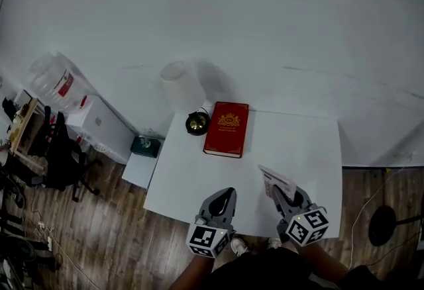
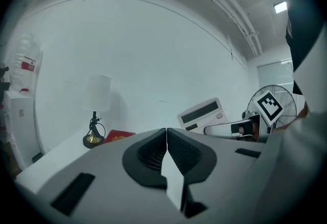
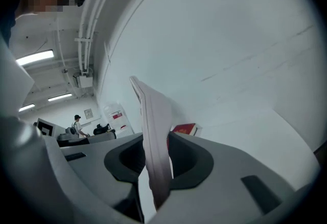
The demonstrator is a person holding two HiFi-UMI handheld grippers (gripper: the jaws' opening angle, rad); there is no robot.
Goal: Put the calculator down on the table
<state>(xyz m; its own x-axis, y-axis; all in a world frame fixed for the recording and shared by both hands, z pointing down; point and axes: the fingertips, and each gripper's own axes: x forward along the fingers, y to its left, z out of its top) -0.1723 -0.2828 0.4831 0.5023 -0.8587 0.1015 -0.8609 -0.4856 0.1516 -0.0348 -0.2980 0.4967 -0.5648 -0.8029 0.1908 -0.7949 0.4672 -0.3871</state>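
Note:
My right gripper (image 1: 276,193) is shut on a white calculator (image 1: 276,182) and holds it tilted above the near right part of the white table (image 1: 311,149). In the right gripper view the calculator (image 3: 152,131) stands edge-on between the pads. From the left gripper view the calculator (image 2: 203,114) shows its display and keys, with the right gripper (image 2: 225,129) clamped on its lower edge. My left gripper (image 1: 226,194) hovers over the table's near edge, shut with nothing between its pads (image 2: 166,132).
A red book (image 1: 226,129) lies at the back middle of the table, beside a small lamp (image 1: 196,122) with a white shade (image 1: 181,85). Left of the table are a low white stand (image 1: 140,169), a black chair (image 1: 63,157) and a white box (image 1: 99,122). A wall rises behind.

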